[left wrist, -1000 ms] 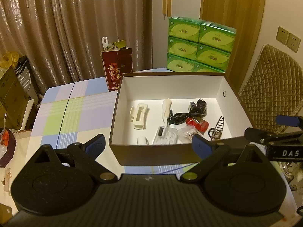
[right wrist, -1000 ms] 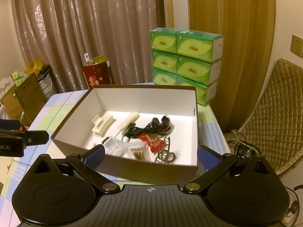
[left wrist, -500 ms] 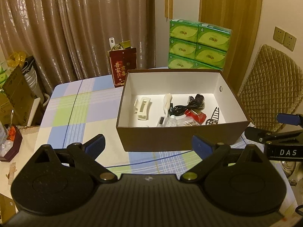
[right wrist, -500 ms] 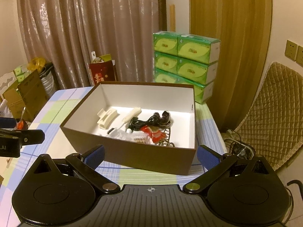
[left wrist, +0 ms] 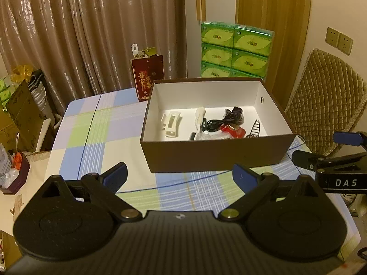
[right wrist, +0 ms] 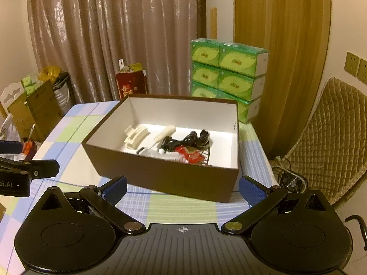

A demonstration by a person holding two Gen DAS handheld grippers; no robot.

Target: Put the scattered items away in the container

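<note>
A brown box with a white inside point(left wrist: 215, 153) point(right wrist: 160, 171) stands on the checked tablecloth. In it lie a cream clip point(left wrist: 170, 123) point(right wrist: 135, 135), a white handle-shaped item point(left wrist: 199, 115) point(right wrist: 165, 131), a black cable point(left wrist: 229, 116) point(right wrist: 190, 138), a red wrapper point(left wrist: 232, 130) point(right wrist: 191, 154), a dark wire piece point(left wrist: 254, 129) and a clear packet point(left wrist: 206, 136). My left gripper point(left wrist: 179, 176) is open and holds nothing, short of the box's near wall. My right gripper point(right wrist: 182, 188) is open too, nothing between its fingers, near the box's front right corner.
Green tissue packs point(left wrist: 234, 50) point(right wrist: 229, 73) are stacked behind the box, a red gift bag point(left wrist: 148, 78) point(right wrist: 130, 87) at the table's far edge. A quilted chair point(left wrist: 325, 105) point(right wrist: 332, 142) stands right; boxes and bags point(left wrist: 20, 114) crowd the left floor.
Both grippers have drawn back and away from the box, which now looks smaller and farther. Both stayed open. The items in the box have not moved.
</note>
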